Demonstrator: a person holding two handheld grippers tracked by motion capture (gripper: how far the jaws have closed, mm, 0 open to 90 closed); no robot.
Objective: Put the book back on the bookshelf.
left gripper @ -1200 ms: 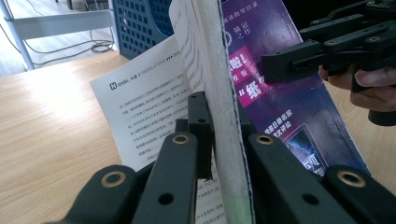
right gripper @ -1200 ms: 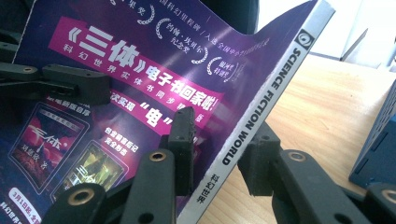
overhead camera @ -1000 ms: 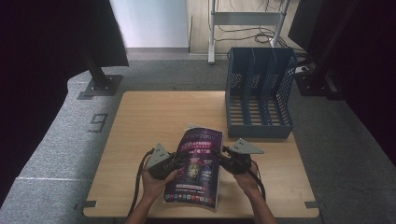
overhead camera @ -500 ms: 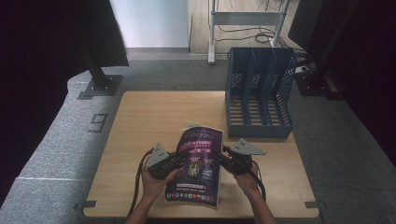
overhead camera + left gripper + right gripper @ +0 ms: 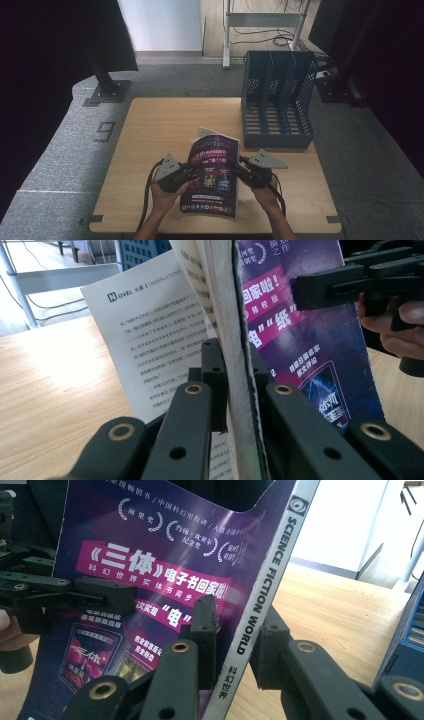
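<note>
Purple magazine [image 5: 212, 172] held tilted above the near middle of a wooden worktop [image 5: 160, 130], gripped from both sides. Left gripper [image 5: 189, 171] clamped on the page edge, fingers [image 5: 212, 375] pinching the fanned pages tightly, a white text page [image 5: 155, 335] splayed out behind. Right gripper [image 5: 236, 167] set on the spine edge, fingers [image 5: 205, 630] either side of the white spine strip marked "SCIENCE FICTION WORLD" and just now closing in on it, pads against cover and back. Person's hands [image 5: 167, 192] wrapped around both tools at the worktop's near edge. Blue slotted file rack [image 5: 277, 100] standing at the far right of the worktop, apart from the magazine.
</note>
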